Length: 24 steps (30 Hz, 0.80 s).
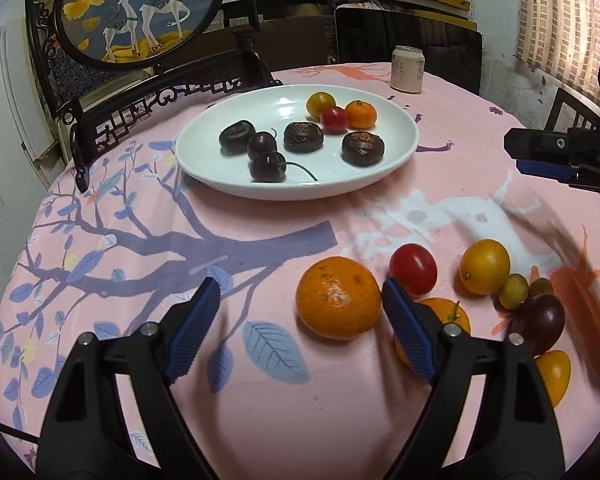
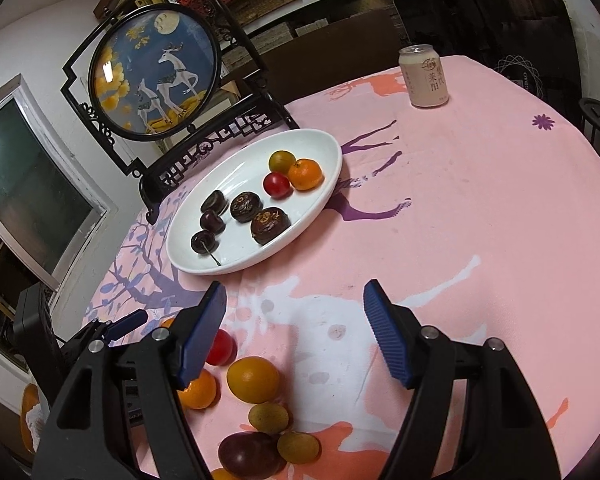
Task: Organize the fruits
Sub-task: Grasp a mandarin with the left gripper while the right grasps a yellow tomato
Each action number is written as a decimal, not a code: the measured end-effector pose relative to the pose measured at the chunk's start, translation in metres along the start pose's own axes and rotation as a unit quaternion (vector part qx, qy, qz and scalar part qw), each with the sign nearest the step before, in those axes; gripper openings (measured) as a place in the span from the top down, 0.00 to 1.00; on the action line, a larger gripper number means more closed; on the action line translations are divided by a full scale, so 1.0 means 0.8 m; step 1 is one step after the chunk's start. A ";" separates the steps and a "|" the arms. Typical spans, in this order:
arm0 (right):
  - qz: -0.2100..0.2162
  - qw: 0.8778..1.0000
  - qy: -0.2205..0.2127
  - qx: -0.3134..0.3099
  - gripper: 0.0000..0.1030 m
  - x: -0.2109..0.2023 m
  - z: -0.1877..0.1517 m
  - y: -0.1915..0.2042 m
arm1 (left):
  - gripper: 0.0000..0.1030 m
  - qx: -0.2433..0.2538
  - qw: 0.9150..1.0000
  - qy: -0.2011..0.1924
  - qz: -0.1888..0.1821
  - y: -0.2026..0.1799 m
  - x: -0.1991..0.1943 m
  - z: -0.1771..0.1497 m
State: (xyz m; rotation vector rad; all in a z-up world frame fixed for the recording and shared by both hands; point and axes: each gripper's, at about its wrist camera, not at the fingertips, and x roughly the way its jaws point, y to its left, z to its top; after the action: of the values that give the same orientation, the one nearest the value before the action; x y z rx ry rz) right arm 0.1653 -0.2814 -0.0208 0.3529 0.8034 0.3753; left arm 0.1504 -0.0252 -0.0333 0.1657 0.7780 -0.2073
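From here I see my left gripper (image 1: 300, 304) with jaws apart and empty, a dimpled, glossy orange mandarin (image 1: 338, 298) just inside its right finger, well short of the white plate (image 1: 260, 112), and my right gripper (image 2: 294, 320) likewise spread, gripping nothing.

A round table under a pink tablecloth (image 1: 260, 420) — far left, a black-framed deer screen (image 2: 156, 76); a window (image 2: 24, 192) in the left wall.

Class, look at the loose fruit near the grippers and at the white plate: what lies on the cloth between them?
Nothing: between the big orange and the white plate only bare printed tablecloth shows, clearest in the left wrist view.
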 end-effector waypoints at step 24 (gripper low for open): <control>0.004 0.999 0.028 -0.026 0.31 0.011 -0.006 0.013 | 0.56 -0.015 1.000 0.023 0.011 0.014 0.007 -0.005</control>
State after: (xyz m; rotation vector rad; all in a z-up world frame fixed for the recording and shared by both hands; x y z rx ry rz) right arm 0.1651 -0.2673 -0.0246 0.2980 0.8457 0.4133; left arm 0.1540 -0.0140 -0.0393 0.1518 0.8250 -0.1713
